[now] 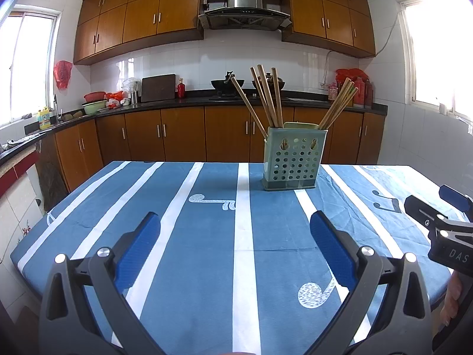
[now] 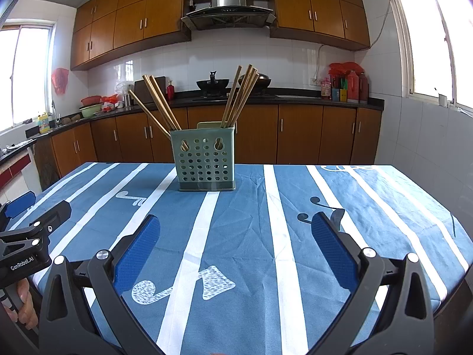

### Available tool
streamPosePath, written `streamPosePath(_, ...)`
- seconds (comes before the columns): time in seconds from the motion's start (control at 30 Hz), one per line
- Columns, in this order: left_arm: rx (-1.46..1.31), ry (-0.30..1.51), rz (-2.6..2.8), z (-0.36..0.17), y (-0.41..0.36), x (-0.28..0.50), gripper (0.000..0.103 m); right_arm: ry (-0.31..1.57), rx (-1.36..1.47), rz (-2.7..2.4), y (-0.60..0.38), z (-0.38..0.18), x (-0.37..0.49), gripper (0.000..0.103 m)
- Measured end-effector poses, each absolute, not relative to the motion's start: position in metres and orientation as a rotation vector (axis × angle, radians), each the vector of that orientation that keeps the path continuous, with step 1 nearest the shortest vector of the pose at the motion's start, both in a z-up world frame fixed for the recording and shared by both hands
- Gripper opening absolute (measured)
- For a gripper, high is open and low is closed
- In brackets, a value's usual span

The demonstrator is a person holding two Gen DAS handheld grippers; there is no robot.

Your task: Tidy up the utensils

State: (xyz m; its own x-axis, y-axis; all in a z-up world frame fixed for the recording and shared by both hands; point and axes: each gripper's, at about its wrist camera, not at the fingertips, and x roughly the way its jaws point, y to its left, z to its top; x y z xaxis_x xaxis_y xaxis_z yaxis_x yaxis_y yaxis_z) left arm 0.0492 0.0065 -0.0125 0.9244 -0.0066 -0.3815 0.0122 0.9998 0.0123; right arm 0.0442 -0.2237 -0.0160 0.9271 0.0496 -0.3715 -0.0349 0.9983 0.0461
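A pale green plastic holder (image 1: 294, 159) stands upright on the far half of a table covered with a blue cloth (image 1: 207, 236) striped in white and printed with music notes. The holder is box-shaped, its front wall pierced with rows of round holes and two keyhole slots near the top, and it sits on a darker base. Wooden chopsticks (image 1: 266, 100) lean out of it in two bunches, one fanning left from the left side, the other (image 1: 338, 108) slanting right from the right side.

The left gripper (image 1: 235, 227) hovers over the near part of the cloth with its blue-padded fingers spread wide and nothing between them. The right gripper (image 2: 236, 230) is likewise wide open and empty, well short of the holder. A hand (image 2: 25, 304) grips the left tool's handle at the edge of the right wrist view.

Behind the table run brown kitchen cabinets (image 1: 183, 133) and a dark countertop.
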Motion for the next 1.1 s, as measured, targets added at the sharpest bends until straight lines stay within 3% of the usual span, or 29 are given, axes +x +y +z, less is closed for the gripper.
streamPosePath(1.1,0.018,0.4,-0.019,-0.013,0.0022,0.0486,0.099,0.386,0.045,0.041,-0.2259,-0.0161,0.0449,0.101)
